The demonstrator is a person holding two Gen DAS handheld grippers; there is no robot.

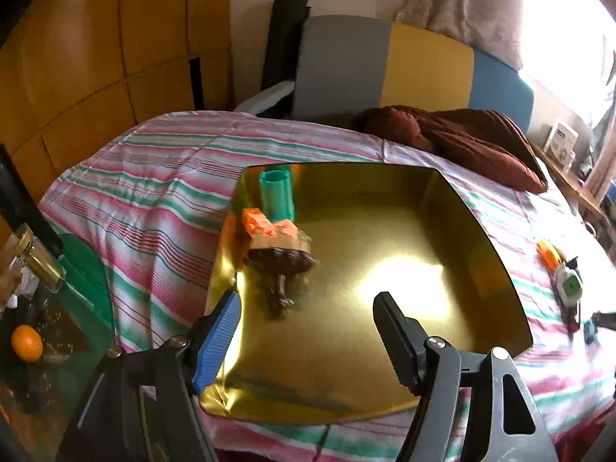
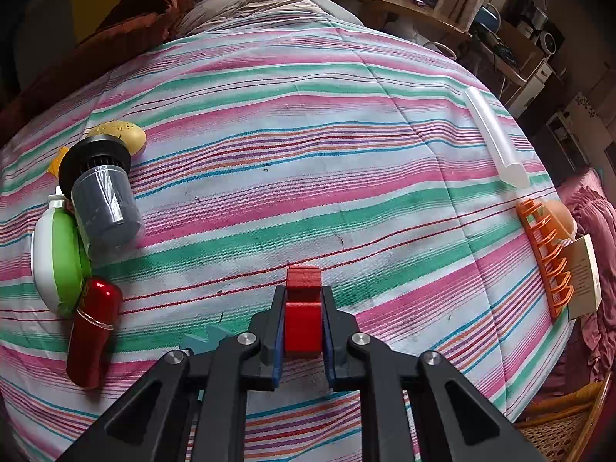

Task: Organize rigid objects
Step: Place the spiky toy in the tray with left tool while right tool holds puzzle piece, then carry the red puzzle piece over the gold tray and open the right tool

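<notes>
Because your right gripper pinches the red block only across its lower, smooth-sided half, with the stepped top poking past the fingertips, a quick swing could let it pivot or slide out onto the striped bedspread, which is soft and would let a hard little piece tumble away. The block hangs just above that cloth, in the middle of the bed's near edge.

Left of the block lies a glossy red capsule-shaped case, beyond it a white and green plastic bottle, a clear cylinder over a black ribbed cap and a pale yellow oval. Far to the block's right sit an orange plastic rack and a frosted white tube.

Your left gripper has its fingers spread and empty above the gold tray. That tray is thin, mirror-shiny and sits on yielding bedding, so a heavy landing could tip it or shove it. Its far left corner is already crowded: a teal ribbed tube, orange bricks and a dark brown scalloped piece are touching, and a careless drop could knock them.
</notes>
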